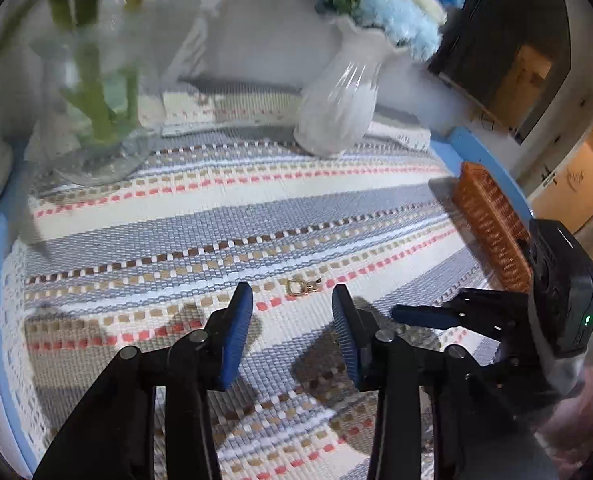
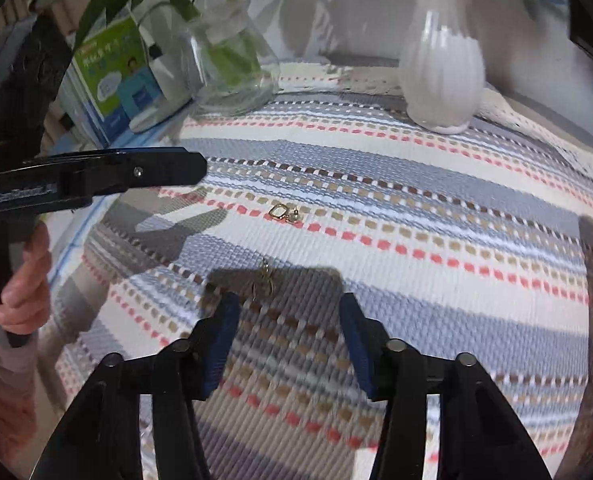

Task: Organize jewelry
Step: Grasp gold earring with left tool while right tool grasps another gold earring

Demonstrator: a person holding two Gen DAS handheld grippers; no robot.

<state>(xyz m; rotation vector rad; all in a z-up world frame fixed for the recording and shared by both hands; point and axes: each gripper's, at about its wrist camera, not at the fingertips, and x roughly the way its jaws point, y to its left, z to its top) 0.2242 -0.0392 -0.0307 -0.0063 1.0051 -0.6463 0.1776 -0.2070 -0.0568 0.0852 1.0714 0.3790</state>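
A small gold earring (image 1: 302, 286) lies on the striped woven cloth (image 1: 176, 224), just beyond my left gripper (image 1: 292, 300), which is open and empty above the cloth. The same earring shows in the right wrist view (image 2: 282, 213). A second thin gold piece (image 2: 265, 278) lies nearer, just ahead of my right gripper (image 2: 288, 308), which is open and empty. The right gripper also shows at the right of the left wrist view (image 1: 420, 316). The left gripper also shows at the left of the right wrist view, from the side (image 2: 192, 168).
A white ribbed vase (image 1: 340, 108) with blue flowers and a glass vase (image 1: 92, 120) with green stems stand at the back. An orange wicker basket (image 1: 492, 224) sits at the right edge. A green and blue box (image 2: 116, 72) stands at the back left.
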